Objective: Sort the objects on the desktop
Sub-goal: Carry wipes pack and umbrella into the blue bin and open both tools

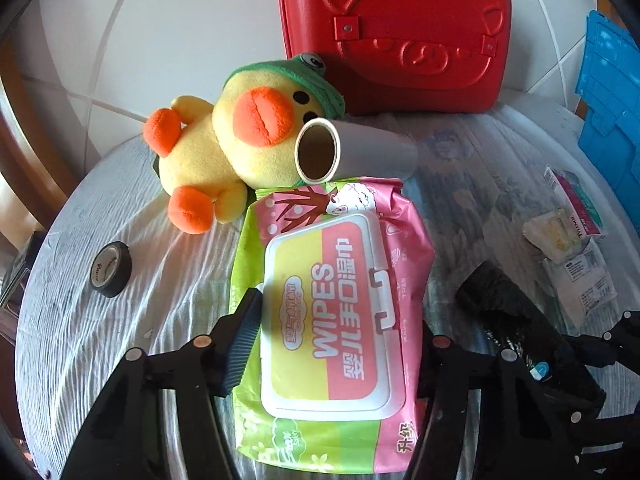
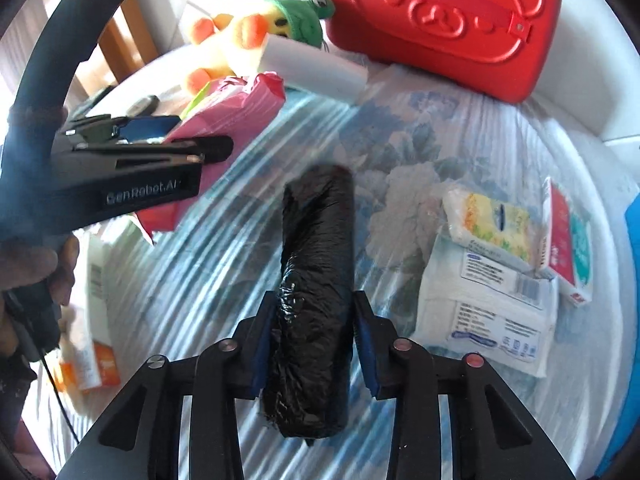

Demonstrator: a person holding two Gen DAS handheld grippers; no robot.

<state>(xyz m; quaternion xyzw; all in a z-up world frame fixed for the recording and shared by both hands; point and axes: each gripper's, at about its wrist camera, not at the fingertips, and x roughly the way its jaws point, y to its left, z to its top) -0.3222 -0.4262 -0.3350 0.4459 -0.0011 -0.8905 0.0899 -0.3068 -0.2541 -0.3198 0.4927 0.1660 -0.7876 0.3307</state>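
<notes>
My left gripper [image 1: 340, 320] is shut on a pink and green pack of wipes [image 1: 336, 300], its fingers pressing both long sides. The pack also shows at the left of the right wrist view [image 2: 236, 112]. My right gripper [image 2: 312, 320] is shut on a black roll of bin bags [image 2: 316, 280], held lengthwise between the fingers; the roll also shows in the left wrist view [image 1: 508, 312]. A yellow plush duck [image 1: 224, 152] and a white paper roll [image 1: 352, 152] lie beyond the wipes.
A red case [image 1: 400, 32] stands at the back of the cloth-covered table [image 1: 120, 320]. A black tape roll [image 1: 112, 268] lies at the left. Tissue packs [image 2: 492, 280] and a small box [image 2: 568, 240] lie at the right. A blue crate [image 1: 612, 120] is at the far right.
</notes>
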